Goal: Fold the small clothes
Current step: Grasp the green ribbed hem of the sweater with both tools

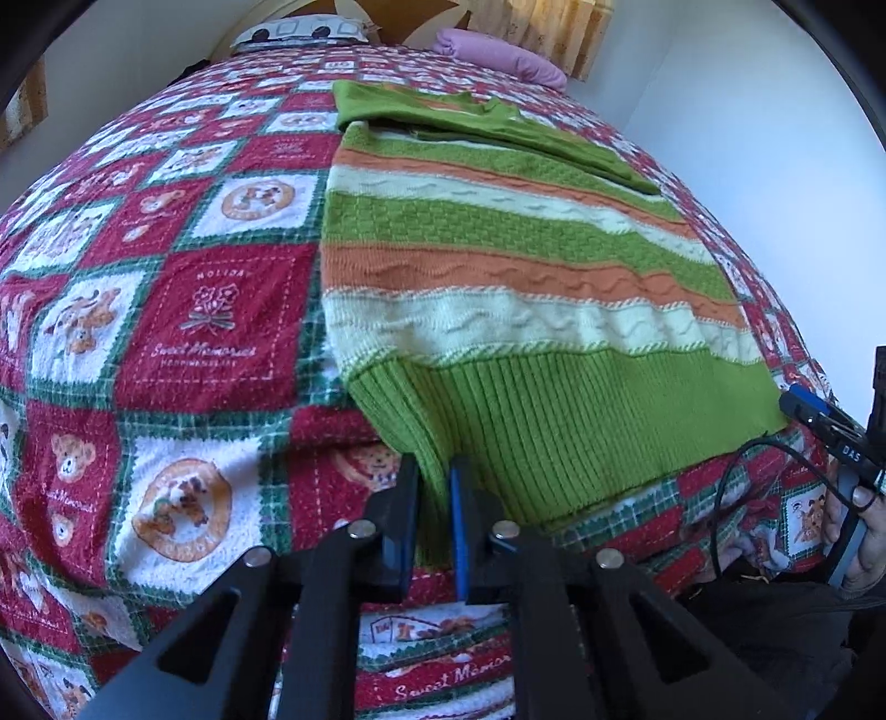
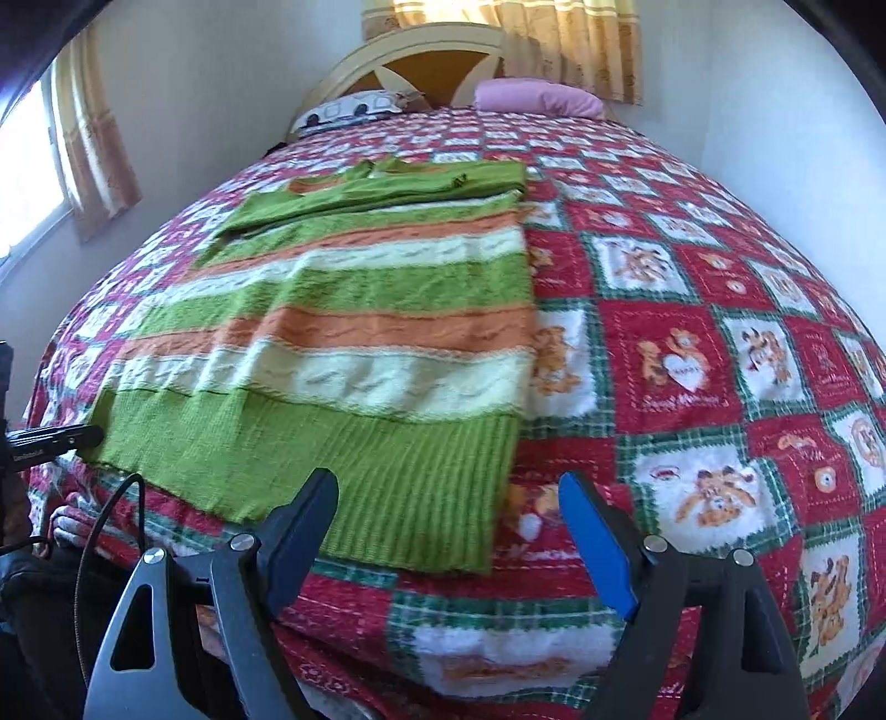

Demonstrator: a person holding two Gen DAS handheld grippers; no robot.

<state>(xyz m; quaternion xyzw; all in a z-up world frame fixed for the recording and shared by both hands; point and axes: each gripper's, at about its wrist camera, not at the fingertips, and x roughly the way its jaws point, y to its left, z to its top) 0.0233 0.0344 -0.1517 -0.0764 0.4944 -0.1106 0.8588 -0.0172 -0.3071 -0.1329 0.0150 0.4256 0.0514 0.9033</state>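
One sweater (image 1: 498, 266), knit in green, orange and cream stripes with a ribbed green hem, lies flat on the bedspread (image 1: 210, 310), its hem toward the near edge of the bed and one green sleeve folded across its far end. The left gripper (image 1: 434, 471) is clenched on the hem's corner: a fold of ribbed knit is pinched between its two fingers and rides up between them. The right gripper (image 2: 448, 498) hangs with its jaws spread wide, holding nothing; one finger hovers over the opposite corner of the hem, the other over the bedspread just beside it. The bedspread is a red, white and green patchwork of bears. At the head of the bed are two pillows, one pink (image 2: 540, 97), one white with a vehicle print (image 2: 354, 111), against a wooden headboard (image 2: 421, 55), with curtains (image 2: 576, 33) behind.
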